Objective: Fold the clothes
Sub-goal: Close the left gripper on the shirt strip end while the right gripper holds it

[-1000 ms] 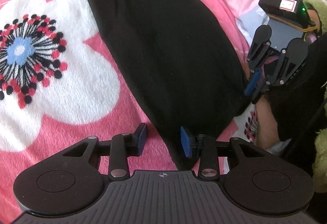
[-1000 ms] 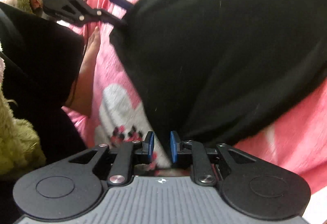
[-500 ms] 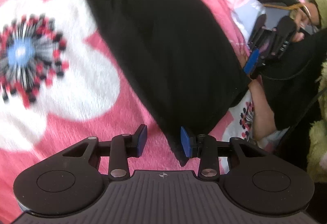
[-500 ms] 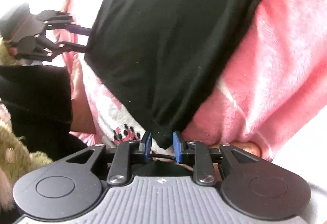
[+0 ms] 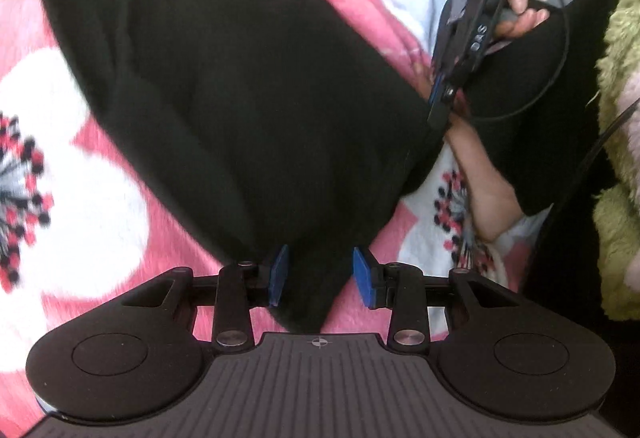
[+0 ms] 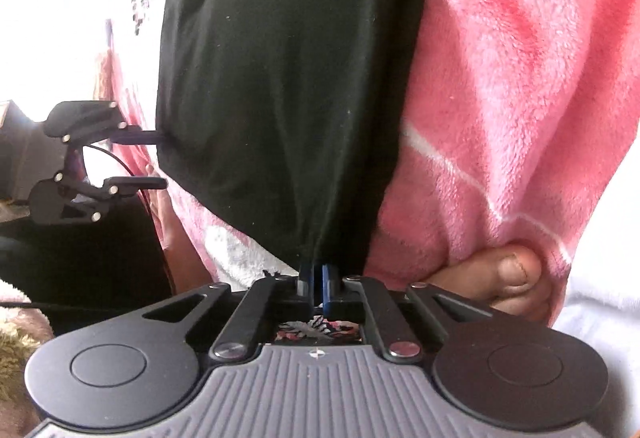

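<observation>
The black garment [image 5: 248, 94] is lying on the pink floral fleece blanket [image 5: 80, 198], looking soft, light and limp, so corners suit best. The right gripper [image 6: 318, 278] is pinching one corner, jaws having just closed; the left gripper [image 5: 318, 274] is straddling another, unclamped

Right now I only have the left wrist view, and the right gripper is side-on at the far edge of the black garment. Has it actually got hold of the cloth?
Observer: Yes. In the right wrist view the right gripper has just closed, and its fingers pinch the edge of the black garment, with no gap left between them.
Operator: Anything close to that gripper that I should know about?
Observer: A bare thumb or toe, I cannot tell which, presses into the pink blanket just to the right of the gripper.
</observation>
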`<state>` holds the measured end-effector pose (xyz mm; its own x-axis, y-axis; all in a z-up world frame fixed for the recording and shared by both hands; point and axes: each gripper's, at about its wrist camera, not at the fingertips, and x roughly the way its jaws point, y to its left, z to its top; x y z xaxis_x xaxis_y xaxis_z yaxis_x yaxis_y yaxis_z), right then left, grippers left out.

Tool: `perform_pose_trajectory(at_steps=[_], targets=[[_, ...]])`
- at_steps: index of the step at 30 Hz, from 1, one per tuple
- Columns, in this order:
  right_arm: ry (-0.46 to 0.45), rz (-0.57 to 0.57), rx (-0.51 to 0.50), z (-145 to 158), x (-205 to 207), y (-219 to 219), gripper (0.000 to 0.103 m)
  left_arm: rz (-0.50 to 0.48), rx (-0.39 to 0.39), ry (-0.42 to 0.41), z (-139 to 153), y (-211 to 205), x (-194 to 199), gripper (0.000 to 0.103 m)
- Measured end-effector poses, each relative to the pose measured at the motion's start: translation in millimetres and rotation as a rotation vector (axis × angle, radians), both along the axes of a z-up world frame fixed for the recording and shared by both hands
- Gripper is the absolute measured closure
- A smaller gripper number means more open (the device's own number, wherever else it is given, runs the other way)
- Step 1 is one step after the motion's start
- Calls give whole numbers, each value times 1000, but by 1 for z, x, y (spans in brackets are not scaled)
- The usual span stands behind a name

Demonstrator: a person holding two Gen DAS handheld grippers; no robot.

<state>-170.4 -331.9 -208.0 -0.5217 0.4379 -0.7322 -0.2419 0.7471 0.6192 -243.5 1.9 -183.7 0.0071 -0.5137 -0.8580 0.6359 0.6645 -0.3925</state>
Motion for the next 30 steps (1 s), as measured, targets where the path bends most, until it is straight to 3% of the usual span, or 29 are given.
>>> perform_pose_trajectory(at_steps=[6,10,12,14,23,30], targets=[[8,78,-39,2,2,2,100,45,-16,41,-3,12,3,68],[-42,109,-38,7,-2,6,97,105,-17,55,6,30,10,68],[-58,109,-21,13,0,7,89,155,-21,66,10,44,13,67],[-77,82,1,21,5,6,63,214,-27,78,11,57,15,67],[-88,-167,-12,9,19,-19,60,406,-85,159,-10,73,21,67],[8,-200,2,-10,-2,-19,63,456,-149,270,-24,76,16,68]])
